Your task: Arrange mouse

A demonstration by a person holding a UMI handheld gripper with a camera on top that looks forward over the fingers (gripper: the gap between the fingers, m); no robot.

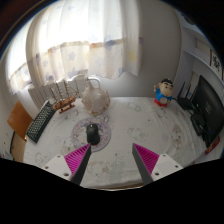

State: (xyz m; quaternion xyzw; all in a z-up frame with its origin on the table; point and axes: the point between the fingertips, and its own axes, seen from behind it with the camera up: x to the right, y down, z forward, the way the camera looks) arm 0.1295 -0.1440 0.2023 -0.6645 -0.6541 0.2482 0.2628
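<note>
Gripper view: a keyboard [40, 122] is seen at left, the mouse [92, 133] on its round mat [80, 130] just beyond the spread, empty gripper [112, 158], a toy figure [164, 94] at right. The mouse could be nudged off if approached off-centre.

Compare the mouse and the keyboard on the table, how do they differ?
The mouse is small and rounded, the keyboard long and flat. The mouse lies on a round mat, just ahead of the open hand-held gripper; the keyboard lies straight on the tablecloth, off to the left, angled. Both look dark.
</note>
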